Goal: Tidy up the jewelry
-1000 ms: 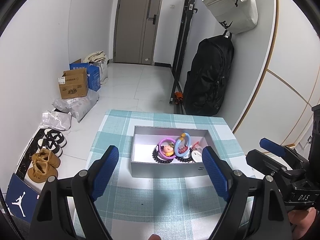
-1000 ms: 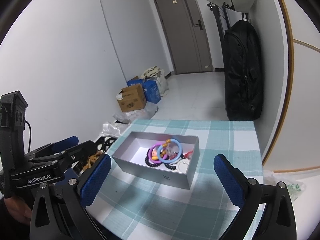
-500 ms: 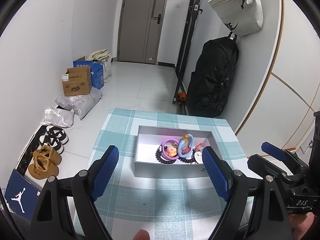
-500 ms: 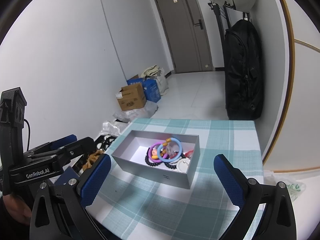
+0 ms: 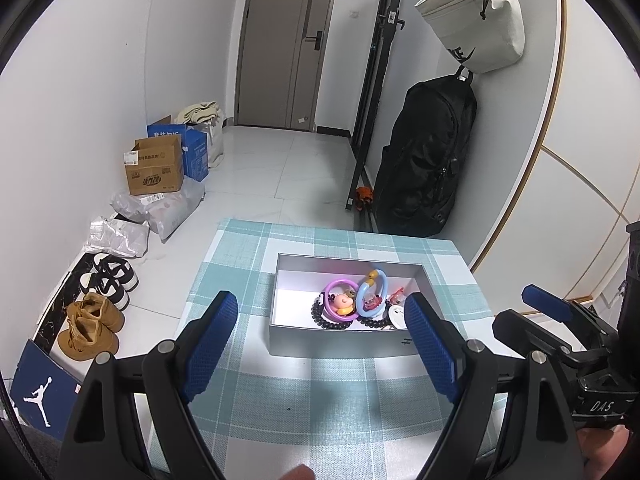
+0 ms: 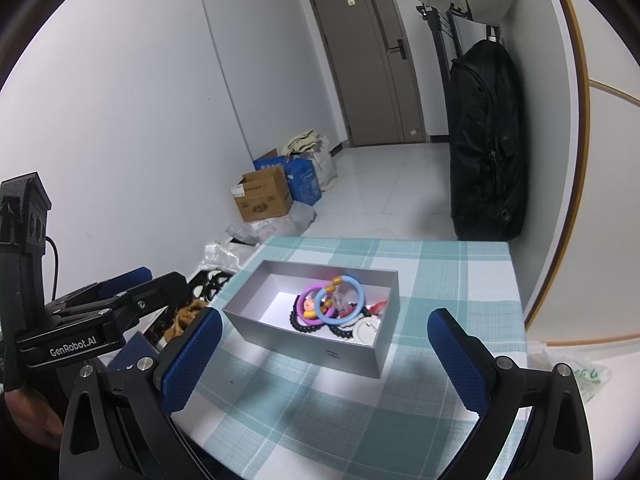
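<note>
A grey open box point(image 5: 280, 332) point(image 6: 256, 324) sits on the teal plaid tablecloth point(image 5: 320, 392) point(image 6: 440, 272). Inside lie a purple ring point(image 5: 335, 291) point(image 6: 303, 300), a blue ring point(image 5: 374, 294) point(image 6: 340, 302), black bead bracelets point(image 5: 322, 318) point(image 6: 300, 325) and a white round piece point(image 5: 396, 314) point(image 6: 366, 330). My left gripper point(image 5: 324, 340) is open and empty, held above the cloth in front of the box. My right gripper point(image 6: 324, 356) is open and empty, also short of the box. Each gripper shows at the edge of the other's view.
The small table stands in a hallway. Shoes point(image 5: 90, 326), cardboard boxes point(image 5: 154, 168) and plastic bags point(image 5: 160, 210) line the floor at left. A black backpack point(image 5: 424, 168) and a white bag point(image 5: 476, 20) hang on the right wall.
Both grippers have drawn back and risen slightly from the box, staying open and empty. The jewelry in the box has not moved.
</note>
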`<action>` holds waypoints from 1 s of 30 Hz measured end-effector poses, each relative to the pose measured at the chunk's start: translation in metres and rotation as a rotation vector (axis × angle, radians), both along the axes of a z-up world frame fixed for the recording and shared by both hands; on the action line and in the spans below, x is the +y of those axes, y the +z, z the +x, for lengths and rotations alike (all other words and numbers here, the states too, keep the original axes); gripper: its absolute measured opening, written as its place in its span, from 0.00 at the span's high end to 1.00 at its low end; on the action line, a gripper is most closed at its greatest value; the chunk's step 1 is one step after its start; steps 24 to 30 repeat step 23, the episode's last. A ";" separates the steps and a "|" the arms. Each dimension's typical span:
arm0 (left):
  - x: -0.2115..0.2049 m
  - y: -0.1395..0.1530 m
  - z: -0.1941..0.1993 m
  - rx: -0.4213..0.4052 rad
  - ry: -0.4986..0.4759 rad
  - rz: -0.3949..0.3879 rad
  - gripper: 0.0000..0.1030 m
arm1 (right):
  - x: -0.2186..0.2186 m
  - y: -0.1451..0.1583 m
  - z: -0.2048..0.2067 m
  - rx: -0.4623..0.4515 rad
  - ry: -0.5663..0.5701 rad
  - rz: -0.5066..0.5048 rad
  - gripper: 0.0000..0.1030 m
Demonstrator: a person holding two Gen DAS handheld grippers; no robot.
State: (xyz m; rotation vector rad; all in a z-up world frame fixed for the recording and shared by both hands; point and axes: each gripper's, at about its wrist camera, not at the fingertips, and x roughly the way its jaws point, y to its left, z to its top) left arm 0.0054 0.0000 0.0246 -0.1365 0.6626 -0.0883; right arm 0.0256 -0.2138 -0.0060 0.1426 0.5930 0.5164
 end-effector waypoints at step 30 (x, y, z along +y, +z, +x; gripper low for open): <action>0.001 -0.003 0.001 0.009 0.011 -0.002 0.20 | 0.000 -0.002 0.002 0.013 -0.005 -0.002 0.00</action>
